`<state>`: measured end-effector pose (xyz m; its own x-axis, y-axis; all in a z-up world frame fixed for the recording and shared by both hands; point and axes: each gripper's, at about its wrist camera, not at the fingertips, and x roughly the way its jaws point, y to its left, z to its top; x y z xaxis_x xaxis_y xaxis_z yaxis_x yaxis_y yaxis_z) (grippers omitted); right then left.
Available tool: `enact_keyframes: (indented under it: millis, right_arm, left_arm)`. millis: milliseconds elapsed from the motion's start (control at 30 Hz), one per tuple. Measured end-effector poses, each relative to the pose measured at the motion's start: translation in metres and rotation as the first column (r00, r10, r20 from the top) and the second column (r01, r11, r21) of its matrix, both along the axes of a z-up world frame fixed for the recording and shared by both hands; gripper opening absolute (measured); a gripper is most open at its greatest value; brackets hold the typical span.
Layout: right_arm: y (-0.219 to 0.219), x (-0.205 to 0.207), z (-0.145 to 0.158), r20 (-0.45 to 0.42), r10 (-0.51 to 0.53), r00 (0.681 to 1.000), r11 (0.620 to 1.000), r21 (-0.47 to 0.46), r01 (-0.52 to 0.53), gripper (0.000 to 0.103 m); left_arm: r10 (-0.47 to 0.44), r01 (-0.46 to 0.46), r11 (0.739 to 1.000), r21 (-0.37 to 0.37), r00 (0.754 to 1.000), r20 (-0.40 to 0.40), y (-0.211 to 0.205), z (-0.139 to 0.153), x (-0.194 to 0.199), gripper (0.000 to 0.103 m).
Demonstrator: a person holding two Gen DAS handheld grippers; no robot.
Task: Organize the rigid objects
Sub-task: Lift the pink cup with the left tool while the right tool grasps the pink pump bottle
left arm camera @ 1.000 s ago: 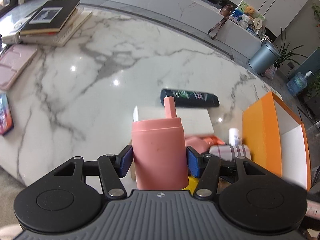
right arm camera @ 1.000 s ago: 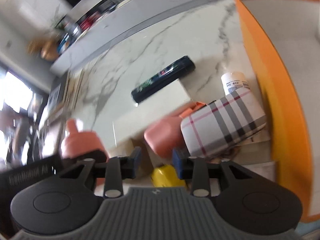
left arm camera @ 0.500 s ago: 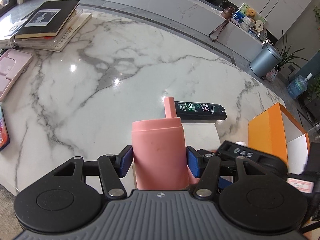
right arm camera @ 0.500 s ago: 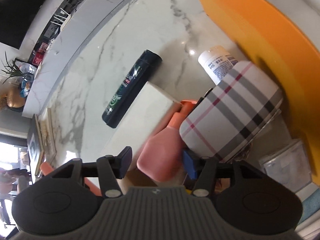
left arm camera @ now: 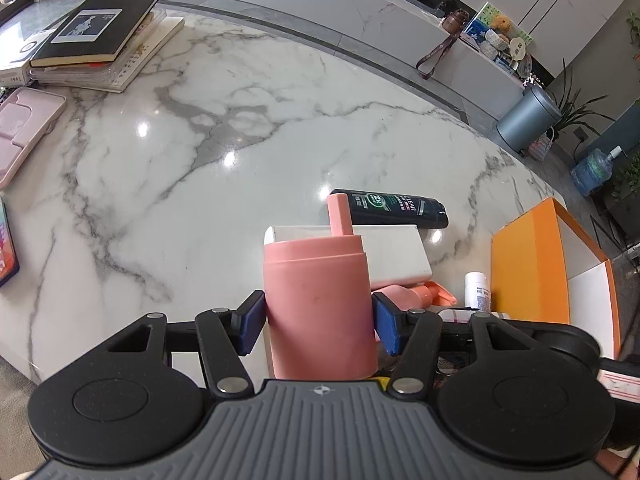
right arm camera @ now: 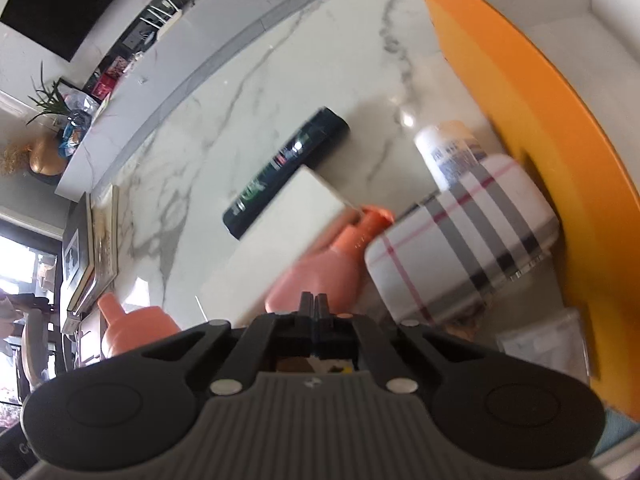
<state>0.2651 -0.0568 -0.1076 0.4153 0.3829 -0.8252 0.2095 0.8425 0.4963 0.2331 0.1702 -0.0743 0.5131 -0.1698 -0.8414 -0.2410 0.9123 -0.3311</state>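
Note:
My left gripper [left arm camera: 319, 322] is shut on a pink cup with a spout [left arm camera: 320, 296] and holds it upright above the marble table. The cup also shows at the lower left of the right wrist view [right arm camera: 132, 334]. My right gripper [right arm camera: 315, 305] has its jaws closed together with nothing between them, just in front of a lying salmon-pink bottle [right arm camera: 328, 264]. Beside that bottle lie a plaid case [right arm camera: 460, 240], a small white bottle [right arm camera: 448, 152], a white box [right arm camera: 280, 236] and a dark shampoo bottle [right arm camera: 288, 168].
An orange box [left arm camera: 532, 260] with a white inside stands at the right. Books [left arm camera: 96, 36] are stacked at the far left, with a pink tray [left arm camera: 24, 132] below them. A clear plastic packet [right arm camera: 544, 344] lies near the orange box [right arm camera: 520, 92].
My right gripper has shut, from open around the salmon-pink bottle to jaws closed with nothing held. The left gripper with the pink cup has shifted slightly.

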Motion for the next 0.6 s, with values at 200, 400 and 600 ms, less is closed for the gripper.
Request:
enact_keyframes:
  millis: [200,400,600]
  right_arm:
    - [-0.002,0.005,-0.012,-0.071,-0.120,0.990,0.991,0.054,0.124,0.050]
    - [0.013,0.016,-0.016,-0.096,-0.173,0.980,0.984,0.017,0.175,0.052]
    - [0.022,0.023,-0.031,-0.102,-0.138,0.985,0.990,-0.012,0.138,0.055]
  left_arm:
    - [-0.003,0.002,0.999,0.050,1.000,0.024,-0.001,0.005,0.002,0.065]
    - [-0.012,0.010,0.998,0.061,0.999,0.031,0.002,0.005,0.011,0.065]
    - [-0.003,0.001,0.998,0.061,1.000,0.027,0.008,0.001,0.019,0.065]
